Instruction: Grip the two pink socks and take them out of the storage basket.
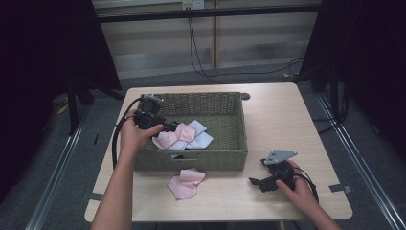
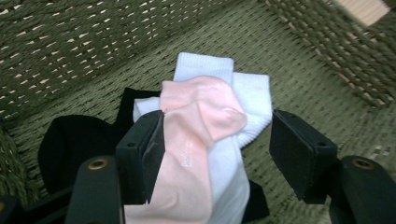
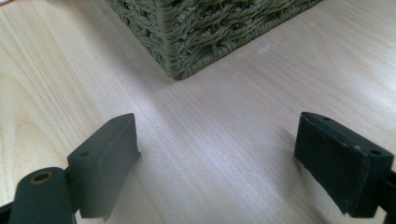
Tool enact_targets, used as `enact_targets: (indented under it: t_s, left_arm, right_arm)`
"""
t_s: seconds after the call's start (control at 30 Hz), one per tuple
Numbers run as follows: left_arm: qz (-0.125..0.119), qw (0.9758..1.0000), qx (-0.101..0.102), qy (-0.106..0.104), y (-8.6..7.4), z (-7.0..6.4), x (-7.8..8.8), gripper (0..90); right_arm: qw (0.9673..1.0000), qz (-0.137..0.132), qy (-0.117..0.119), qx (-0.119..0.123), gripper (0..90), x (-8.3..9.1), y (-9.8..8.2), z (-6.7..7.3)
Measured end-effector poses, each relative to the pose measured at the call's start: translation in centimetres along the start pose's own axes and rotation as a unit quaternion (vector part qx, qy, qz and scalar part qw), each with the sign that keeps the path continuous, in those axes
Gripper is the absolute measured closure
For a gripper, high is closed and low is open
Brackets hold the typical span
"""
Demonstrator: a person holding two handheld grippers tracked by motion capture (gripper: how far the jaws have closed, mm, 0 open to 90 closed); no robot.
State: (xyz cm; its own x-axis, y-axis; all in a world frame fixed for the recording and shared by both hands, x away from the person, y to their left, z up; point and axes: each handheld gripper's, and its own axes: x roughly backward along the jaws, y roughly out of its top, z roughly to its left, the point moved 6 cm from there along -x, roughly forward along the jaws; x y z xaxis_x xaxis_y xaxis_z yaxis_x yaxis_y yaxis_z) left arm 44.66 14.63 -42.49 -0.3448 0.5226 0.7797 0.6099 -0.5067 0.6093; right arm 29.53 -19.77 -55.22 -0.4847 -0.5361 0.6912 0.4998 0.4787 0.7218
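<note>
- Left claw (image 1: 168, 127) reaches into the woven green basket (image 1: 225, 103) from its left end, held by the person's left hand (image 1: 135, 135); its jaws stand wide apart.
- Seen in the left claw view, the left claw (image 2: 217, 140) has its jaws on either side of a small pile of socks: a pink sock (image 2: 194, 135) lies on top of a white sock (image 2: 243, 98), and a black sock (image 2: 77, 140) lies under and beside them on the basket floor (image 2: 289, 70).
- One jaw's pad touches the edge of the pink sock; the other jaw stands apart from the pile, so nothing is gripped.
- Right claw (image 1: 255, 181) rests low over the bench (image 1: 282, 115), just off the basket's near right corner, in the person's right hand (image 1: 299, 189).
- Its jaws are wide apart too; in the right claw view the right claw (image 3: 217, 154) frames bare wood (image 3: 210, 121), with the basket corner (image 3: 177, 42) ahead of it.
- Another pink sock (image 1: 186, 183) lies flat on the bench, just in front of the basket's near wall, between the 2 forearms.
</note>
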Motion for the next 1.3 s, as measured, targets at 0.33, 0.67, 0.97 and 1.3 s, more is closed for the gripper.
enact_targets:
  t_s: [0.33,0.67,0.97,1.3]
  left_arm:
    - [0.024,0.9996,0.016,0.003,-0.2,1.2,-3.0,39.8]
    - [0.053,0.9985,0.008,0.005,-0.7,2.4,-6.1,41.2]
    - [0.112,0.9934,0.025,-0.009,-1.7,2.1,-7.5,77.2]
    - [0.112,0.9921,0.054,-0.014,-0.6,1.7,-4.4,88.2]
  right_arm:
    - [1.0,0.0,0.0,-0.001,12.8,0.0,0.0,0.0]
    - [1.0,0.0,0.0,0.0,12.7,0.0,0.0,0.0]
    - [1.0,0.0,0.0,0.0,12.8,0.0,0.0,0.0]
    - [1.0,0.0,0.0,0.0,12.8,0.0,0.0,0.0]
